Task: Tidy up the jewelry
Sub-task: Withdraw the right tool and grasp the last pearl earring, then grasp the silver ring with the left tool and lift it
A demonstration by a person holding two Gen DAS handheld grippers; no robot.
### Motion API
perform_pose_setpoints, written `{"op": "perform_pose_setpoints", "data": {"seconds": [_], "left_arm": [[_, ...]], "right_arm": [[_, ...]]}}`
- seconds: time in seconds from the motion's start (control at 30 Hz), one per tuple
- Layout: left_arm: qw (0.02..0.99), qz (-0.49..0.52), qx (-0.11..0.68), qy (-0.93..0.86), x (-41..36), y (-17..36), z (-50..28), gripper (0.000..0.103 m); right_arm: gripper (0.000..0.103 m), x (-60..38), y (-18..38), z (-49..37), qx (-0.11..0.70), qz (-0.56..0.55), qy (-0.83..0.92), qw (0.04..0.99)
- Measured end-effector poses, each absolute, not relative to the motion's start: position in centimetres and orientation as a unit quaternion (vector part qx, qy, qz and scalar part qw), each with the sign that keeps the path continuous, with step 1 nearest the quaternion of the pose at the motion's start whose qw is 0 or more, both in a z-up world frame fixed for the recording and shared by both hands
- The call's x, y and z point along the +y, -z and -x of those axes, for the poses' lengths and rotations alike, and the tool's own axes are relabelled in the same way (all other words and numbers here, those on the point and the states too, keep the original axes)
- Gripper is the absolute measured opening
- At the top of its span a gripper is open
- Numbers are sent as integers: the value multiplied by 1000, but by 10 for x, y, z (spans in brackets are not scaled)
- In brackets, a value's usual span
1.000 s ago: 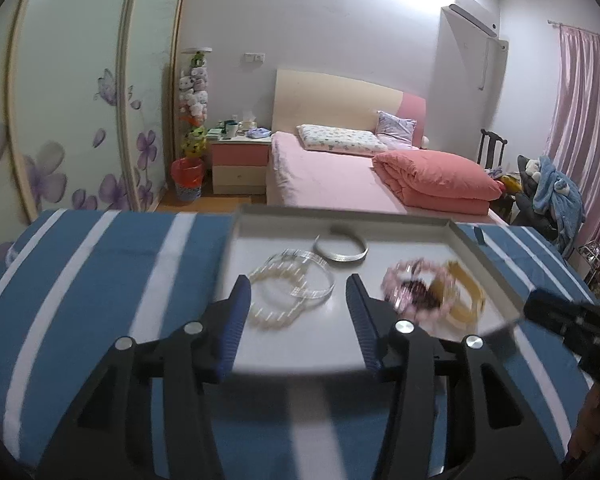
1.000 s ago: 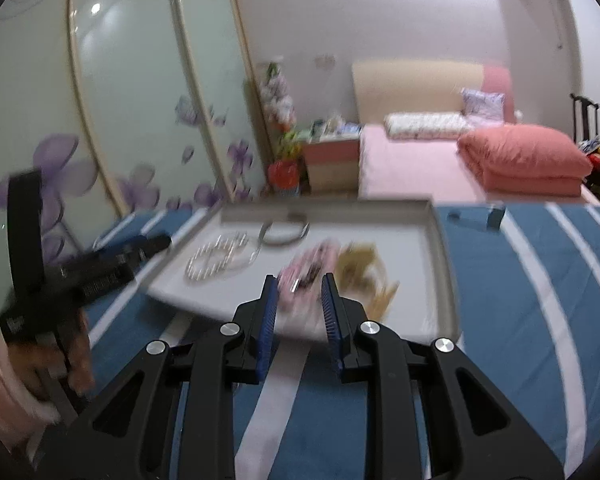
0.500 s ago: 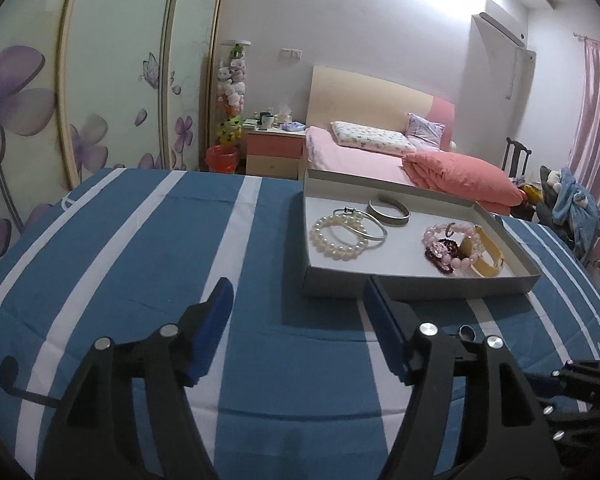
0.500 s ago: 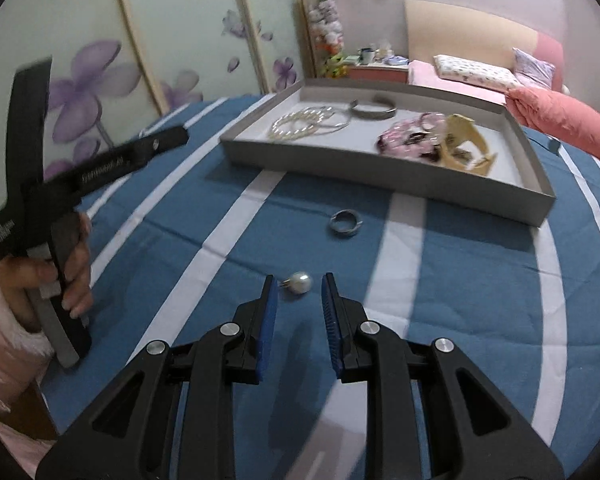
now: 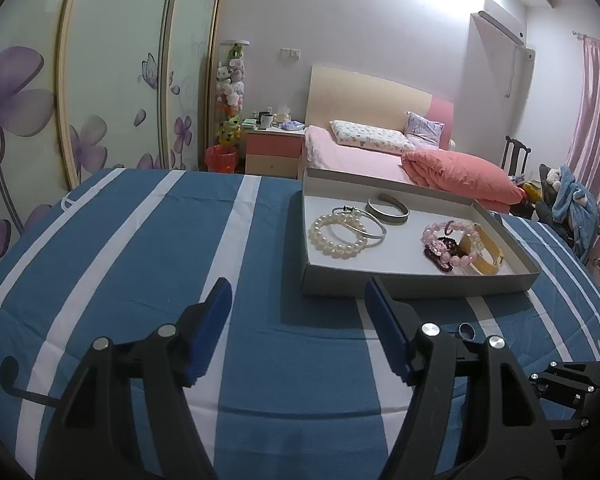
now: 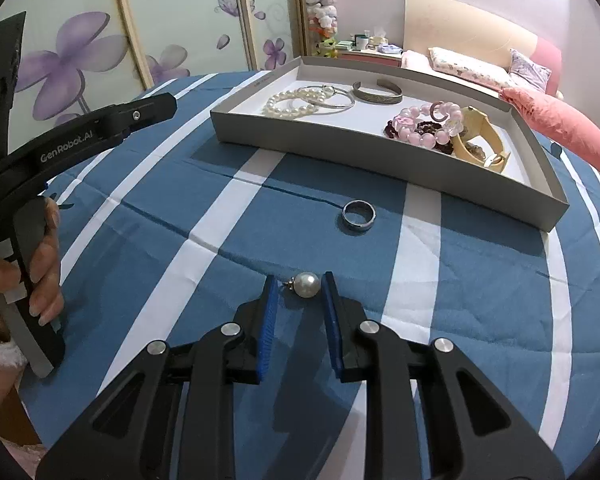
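A grey tray (image 6: pixel 380 154) (image 5: pixel 400 284) on the blue striped cloth holds a pearl bracelet (image 6: pixel 290 105), silver bangles (image 6: pixel 332 96), a pink bead bracelet (image 6: pixel 424 124) and a yellow cuff (image 6: pixel 480 142). A dark ring (image 6: pixel 358 216) lies on the cloth in front of the tray; it also shows in the left wrist view (image 5: pixel 466 331). A pearl earring (image 6: pixel 306 285) lies on the cloth between the fingertips of my right gripper (image 6: pixel 299 286), which is open around it. My left gripper (image 5: pixel 298 300) is open and empty, above the cloth left of the tray.
The left gripper's handle and the hand on it (image 6: pixel 32 216) fill the left side of the right wrist view. A bed (image 5: pixel 380 152), a nightstand (image 5: pixel 274 150) and sliding wardrobe doors (image 5: pixel 100 80) stand behind the table.
Both grippers have pulled back from over the tray. The right gripper has come low over the cloth and now straddles the pearl earring. The left gripper has widened.
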State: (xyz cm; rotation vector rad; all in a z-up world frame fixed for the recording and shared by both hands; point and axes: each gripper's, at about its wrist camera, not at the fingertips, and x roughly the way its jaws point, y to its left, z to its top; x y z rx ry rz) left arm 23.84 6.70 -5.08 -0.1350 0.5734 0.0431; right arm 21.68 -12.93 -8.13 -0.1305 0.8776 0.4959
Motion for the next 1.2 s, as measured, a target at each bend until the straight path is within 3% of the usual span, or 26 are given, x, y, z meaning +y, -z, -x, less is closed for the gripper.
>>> {"op": "perform_pose_setpoints", "data": {"seconds": [0.13, 0.2, 0.5, 0.9, 1.2], "left_arm": [[957, 60, 283, -23, 63, 50, -239, 68], [956, 57, 285, -23, 61, 51, -239, 68], [954, 46, 298, -11, 53, 52, -244, 68], [929, -7, 358, 92, -44, 66, -263, 68], [908, -35, 406, 96, -89, 85, -288, 67]], "right_arm": [[24, -128, 82, -219, 421, 62, -234, 874], [17, -129, 82, -219, 421, 63, -231, 875], [16, -150, 81, -219, 421, 59, -208, 881], [16, -266, 81, -247, 427, -15, -51, 903], [17, -273, 81, -249, 427, -31, -62, 902]]}}
